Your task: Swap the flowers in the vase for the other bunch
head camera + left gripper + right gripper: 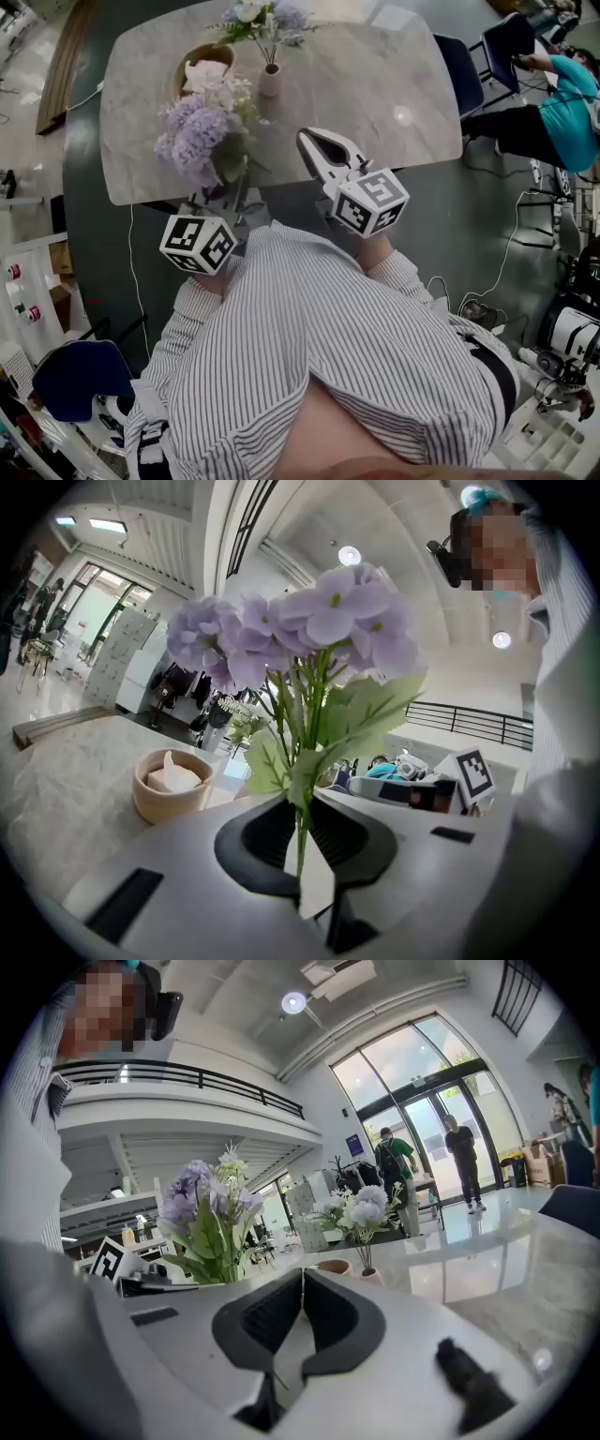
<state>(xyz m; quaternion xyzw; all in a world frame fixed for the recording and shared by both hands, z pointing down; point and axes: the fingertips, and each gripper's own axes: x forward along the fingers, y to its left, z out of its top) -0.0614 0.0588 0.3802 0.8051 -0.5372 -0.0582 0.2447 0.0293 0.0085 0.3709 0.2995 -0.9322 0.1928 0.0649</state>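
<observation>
Pale marble with grey veining tops the rounded counter (375, 84), which stands on a dark floor in a bright hall with tall glass doors and a railed gallery. My left tool (302, 819) is clamped on the thin green stems of a bunch of lilac hydrangea-like flowers (192, 131). The dark ribbed pads pinch the stems, and the soft round blooms and toothed green leaves rise above the jaws. From the head view the bunch hangs over the near part of the counter, nearer to me than the bowl and the vase.

My right tool (312, 143) is held beside it over the counter's near edge. Its jaws are pressed together with nothing between them.

Farther back stands a small, narrow-necked pinkish vase (270, 81), matte like ceramic. It holds the other bunch (262, 17), pale blue and white blooms on thin stems. Just to its left sits a round tan bowl (223, 52) with white folded material inside.

Each tool carries a white cube (197, 244) printed with black square markers. My striped shirt (328, 356) fills the foreground. A blue chair (464, 70) stands at the counter's right end, and a person in a teal top (567, 103) is beyond it.
</observation>
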